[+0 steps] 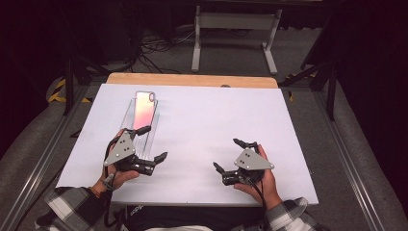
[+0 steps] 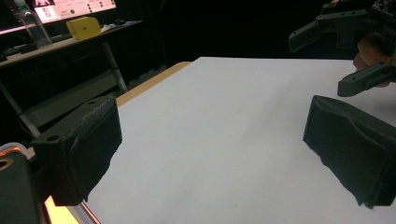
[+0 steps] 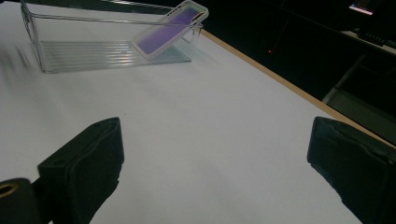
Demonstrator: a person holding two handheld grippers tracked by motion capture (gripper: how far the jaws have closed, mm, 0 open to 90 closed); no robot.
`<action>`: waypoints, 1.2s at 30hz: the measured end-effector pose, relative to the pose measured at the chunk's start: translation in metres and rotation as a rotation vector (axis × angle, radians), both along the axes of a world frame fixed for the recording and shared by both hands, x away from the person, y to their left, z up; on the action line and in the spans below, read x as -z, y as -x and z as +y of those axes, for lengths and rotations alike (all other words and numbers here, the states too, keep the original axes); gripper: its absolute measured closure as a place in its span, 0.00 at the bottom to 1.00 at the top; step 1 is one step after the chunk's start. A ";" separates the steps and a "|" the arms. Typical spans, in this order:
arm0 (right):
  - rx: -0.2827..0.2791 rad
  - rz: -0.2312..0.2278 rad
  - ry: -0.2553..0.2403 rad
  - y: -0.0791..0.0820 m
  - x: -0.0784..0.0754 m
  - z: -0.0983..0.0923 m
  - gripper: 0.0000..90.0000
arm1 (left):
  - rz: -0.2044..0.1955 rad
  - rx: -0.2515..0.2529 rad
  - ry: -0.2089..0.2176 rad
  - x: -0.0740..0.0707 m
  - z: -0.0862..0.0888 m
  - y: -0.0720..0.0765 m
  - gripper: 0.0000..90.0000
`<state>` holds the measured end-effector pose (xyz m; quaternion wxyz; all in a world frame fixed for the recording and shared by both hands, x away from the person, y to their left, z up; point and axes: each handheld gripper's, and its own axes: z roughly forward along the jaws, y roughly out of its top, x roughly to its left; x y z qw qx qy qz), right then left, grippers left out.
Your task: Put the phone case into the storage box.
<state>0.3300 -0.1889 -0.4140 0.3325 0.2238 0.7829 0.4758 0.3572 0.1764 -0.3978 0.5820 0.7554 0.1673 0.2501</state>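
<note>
**Table inventory — two tools, one tray, one phone case**

Left tool [image 1: 150, 143]: held at near left of the white table [image 1: 216, 120], jaws spread wide, nothing between them; far jaw just beside the near end of the tray.

Right tool [image 1: 229, 155]: held at near right, jaws likewise wide apart and empty — well apart from the tray.

Clear plastic tray [image 3: 70, 53]: far left on table, ribbed floor.

Phone case [image 1: 145, 107]: pinkish, iridescent, propped tilted in the tray, upper end resting on the far rim.
</note>
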 end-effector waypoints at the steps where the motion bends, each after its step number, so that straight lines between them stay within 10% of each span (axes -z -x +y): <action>1: -0.001 -0.001 0.000 0.000 0.000 0.000 0.05 | 0.002 0.002 0.000 0.000 0.000 0.000 0.06; 36: 0.006 -0.015 0.005 0.004 0.000 0.003 0.05 | 0.058 0.052 -0.081 0.026 -0.010 0.012 0.06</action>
